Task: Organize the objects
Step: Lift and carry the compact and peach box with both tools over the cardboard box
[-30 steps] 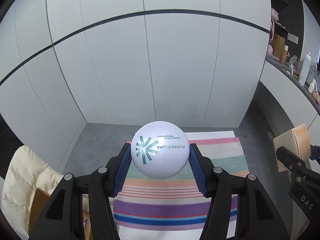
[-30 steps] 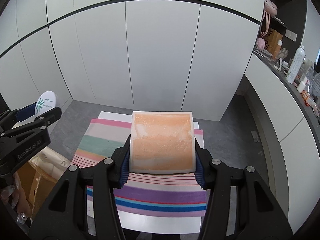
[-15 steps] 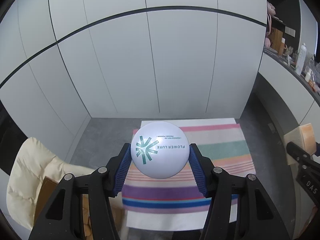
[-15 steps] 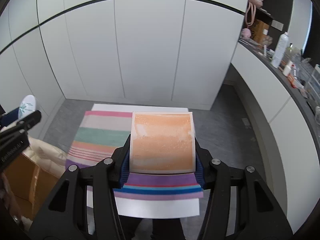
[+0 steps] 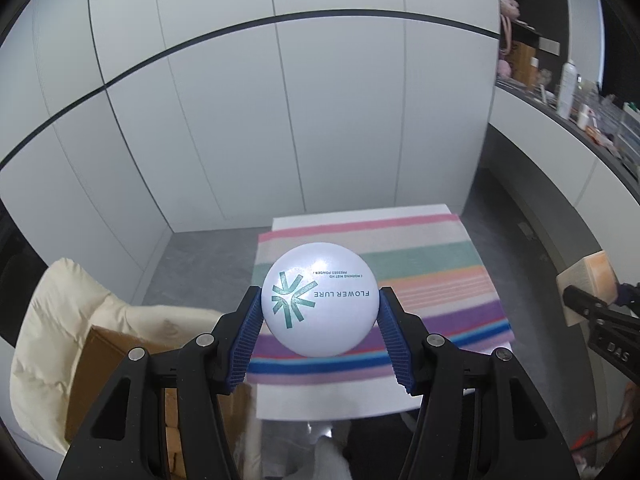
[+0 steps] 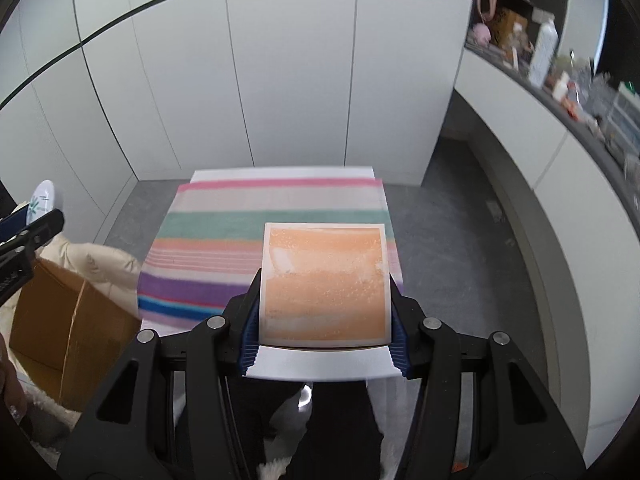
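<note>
The left tool [image 5: 320,312] is gripping a round white compact [image 5: 320,300] above the striped cloth [image 5: 420,264] on the surface. The right tool [image 6: 324,312] is clamping an orange box [image 6: 325,286] over the cloth's near right. The smooth, curved compact is likelier to be slipping from its pads if tilted.

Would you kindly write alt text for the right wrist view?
The right gripper clamps a square orange box above a small table covered by a striped cloth. White cabinets stand behind; a cardboard box sits at left.
</note>
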Motion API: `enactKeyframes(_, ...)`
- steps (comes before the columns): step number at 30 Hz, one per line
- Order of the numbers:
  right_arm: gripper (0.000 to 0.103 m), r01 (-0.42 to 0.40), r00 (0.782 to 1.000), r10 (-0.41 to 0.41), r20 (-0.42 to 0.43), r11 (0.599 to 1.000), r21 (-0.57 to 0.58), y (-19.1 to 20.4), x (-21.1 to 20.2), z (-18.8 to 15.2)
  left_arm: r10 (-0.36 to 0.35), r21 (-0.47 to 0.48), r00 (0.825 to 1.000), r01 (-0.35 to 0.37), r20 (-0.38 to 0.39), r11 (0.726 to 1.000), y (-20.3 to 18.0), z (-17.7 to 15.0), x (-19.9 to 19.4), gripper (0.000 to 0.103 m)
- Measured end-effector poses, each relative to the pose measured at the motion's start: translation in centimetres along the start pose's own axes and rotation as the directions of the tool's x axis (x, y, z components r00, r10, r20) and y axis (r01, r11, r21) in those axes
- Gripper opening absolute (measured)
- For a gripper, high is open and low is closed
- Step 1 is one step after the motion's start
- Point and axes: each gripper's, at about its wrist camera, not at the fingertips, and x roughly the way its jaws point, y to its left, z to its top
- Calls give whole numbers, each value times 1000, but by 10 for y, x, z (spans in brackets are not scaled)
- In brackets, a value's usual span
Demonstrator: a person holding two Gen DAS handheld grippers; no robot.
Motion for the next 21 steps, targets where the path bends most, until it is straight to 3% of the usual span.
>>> enactKeyframes(9,54,16,996,-11,-90,998,60,-22,6,-62,-40,33,998,41,-52,999,-1,-39,3,58)
enactKeyframes(21,54,7,994,-2,-108,999,47,-5,18,-59,-7,-25,995,4,-95,1000,38,-42,29,58)
